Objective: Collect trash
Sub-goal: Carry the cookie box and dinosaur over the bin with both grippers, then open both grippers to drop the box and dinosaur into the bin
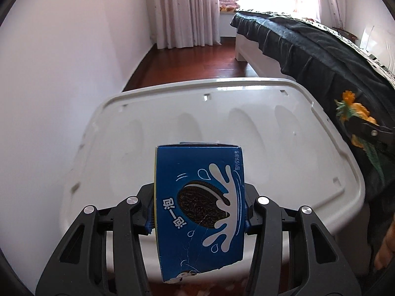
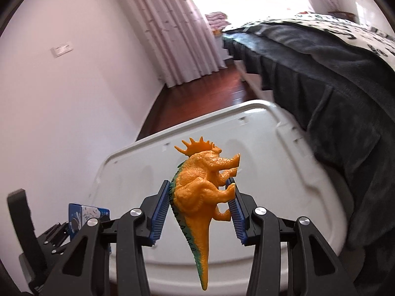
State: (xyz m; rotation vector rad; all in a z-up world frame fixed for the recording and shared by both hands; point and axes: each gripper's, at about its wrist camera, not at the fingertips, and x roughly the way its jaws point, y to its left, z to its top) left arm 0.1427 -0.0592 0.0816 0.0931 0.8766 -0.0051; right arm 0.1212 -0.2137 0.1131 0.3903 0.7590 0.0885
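A flat blue cardboard cookie box (image 1: pixel 200 204), torn at its near edge, is clamped upright between the left gripper (image 1: pixel 199 212) pads. A bumpy orange plastic dinosaur (image 2: pixel 200 192) is pinched by the right gripper (image 2: pixel 201 207), tail hanging down. Beyond both, a glossy white ribbed bin lid (image 1: pixel 271 128) is seen.

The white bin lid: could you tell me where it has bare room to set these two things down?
The white lid shows nothing resting on it anywhere. Its far half, toward the wooden floor, is open. The near edge is crowded by the left gripper clamping the cookie box; the dark bedspread borders the right rim.
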